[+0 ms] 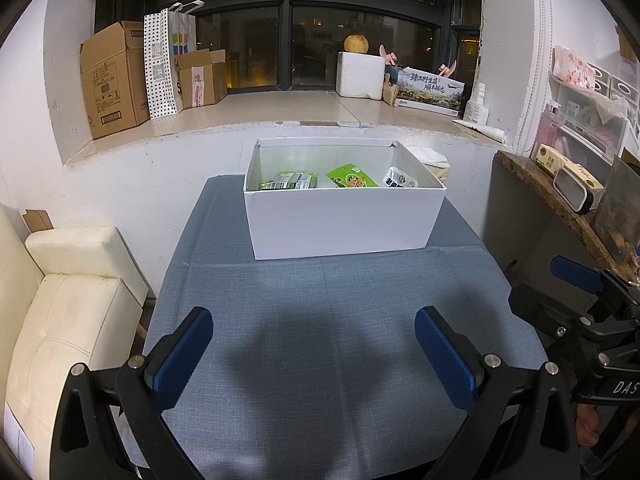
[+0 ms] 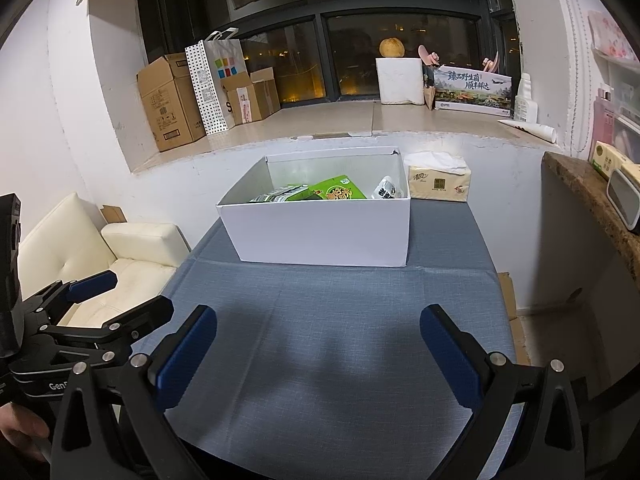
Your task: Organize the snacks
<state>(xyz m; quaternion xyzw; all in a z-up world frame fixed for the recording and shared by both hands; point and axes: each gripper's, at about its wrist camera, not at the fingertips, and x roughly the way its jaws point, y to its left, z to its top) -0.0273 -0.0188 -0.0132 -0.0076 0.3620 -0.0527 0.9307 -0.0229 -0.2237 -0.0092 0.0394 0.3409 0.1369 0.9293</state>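
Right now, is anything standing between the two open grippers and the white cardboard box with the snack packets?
Nothing visible does. Only bare blue-grey tablecloth lies between the left gripper, the right gripper and the white cardboard box.

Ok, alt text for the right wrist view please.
An open white box holding green and white snack packets sits on a blue-clothed table. The right gripper hovers open and empty before it; a tissue pack stands beside the box.
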